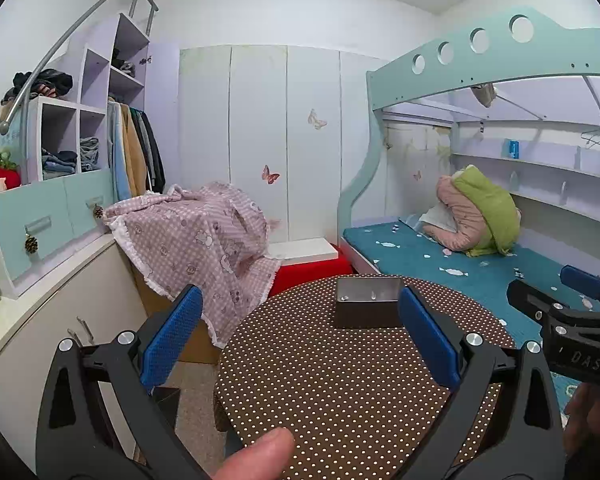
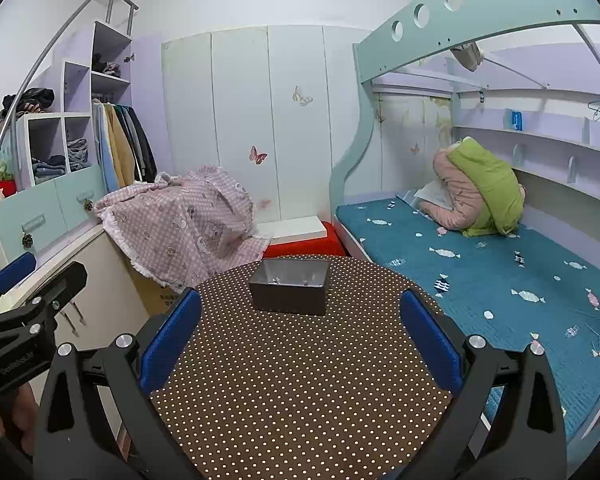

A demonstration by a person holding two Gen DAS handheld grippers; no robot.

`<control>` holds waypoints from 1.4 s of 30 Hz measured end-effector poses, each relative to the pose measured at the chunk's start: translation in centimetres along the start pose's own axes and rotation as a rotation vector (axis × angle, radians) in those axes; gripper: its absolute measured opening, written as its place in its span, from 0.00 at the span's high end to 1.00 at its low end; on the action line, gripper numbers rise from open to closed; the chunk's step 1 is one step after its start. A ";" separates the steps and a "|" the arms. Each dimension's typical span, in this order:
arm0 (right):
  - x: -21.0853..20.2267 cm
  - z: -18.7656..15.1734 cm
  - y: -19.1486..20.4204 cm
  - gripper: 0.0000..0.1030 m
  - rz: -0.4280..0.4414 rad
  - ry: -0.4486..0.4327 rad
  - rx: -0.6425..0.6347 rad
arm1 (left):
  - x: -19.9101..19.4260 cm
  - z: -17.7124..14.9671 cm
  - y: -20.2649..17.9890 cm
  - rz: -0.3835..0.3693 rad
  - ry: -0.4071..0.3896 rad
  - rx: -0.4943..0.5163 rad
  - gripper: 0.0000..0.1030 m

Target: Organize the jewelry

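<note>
A small open metal box (image 1: 367,308) stands at the far side of a round table with a brown polka-dot cloth (image 1: 340,380). It also shows in the right wrist view (image 2: 288,292), with small jewelry pieces (image 2: 276,280) on its bottom. My left gripper (image 1: 300,336) is open and empty, held above the table short of the box. My right gripper (image 2: 300,336) is open and empty, also above the table short of the box. The right gripper shows at the right edge of the left wrist view (image 1: 572,320).
A pink checked cloth (image 1: 196,240) covers something left of the table. A red stool with a white board (image 1: 312,260) stands behind the table. A bunk bed with a blue mattress (image 2: 480,272) is to the right. A white cabinet (image 1: 60,312) is to the left.
</note>
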State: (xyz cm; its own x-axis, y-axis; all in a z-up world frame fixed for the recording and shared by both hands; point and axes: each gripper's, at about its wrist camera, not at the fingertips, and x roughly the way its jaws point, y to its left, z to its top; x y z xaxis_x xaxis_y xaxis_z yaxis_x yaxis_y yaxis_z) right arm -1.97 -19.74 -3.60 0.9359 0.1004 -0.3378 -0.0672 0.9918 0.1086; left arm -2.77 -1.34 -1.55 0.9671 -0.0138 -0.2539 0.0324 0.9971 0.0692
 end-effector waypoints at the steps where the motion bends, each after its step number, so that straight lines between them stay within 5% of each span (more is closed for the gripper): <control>1: -0.1 0.0 0.1 0.07 -0.001 -0.004 -0.001 | 0.0 -0.1 -0.1 0.006 -0.002 0.006 0.05; 42: -0.2 -0.2 1.3 0.07 0.006 -0.009 -0.023 | -0.4 -0.2 0.6 -0.020 0.013 -0.054 0.05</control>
State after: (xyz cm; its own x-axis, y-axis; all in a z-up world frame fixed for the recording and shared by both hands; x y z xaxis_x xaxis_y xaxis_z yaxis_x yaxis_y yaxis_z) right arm -2.29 -18.43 -3.55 0.9383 0.1059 -0.3291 -0.0809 0.9928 0.0889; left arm -3.14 -0.75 -1.56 0.9630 -0.0329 -0.2673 0.0374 0.9992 0.0116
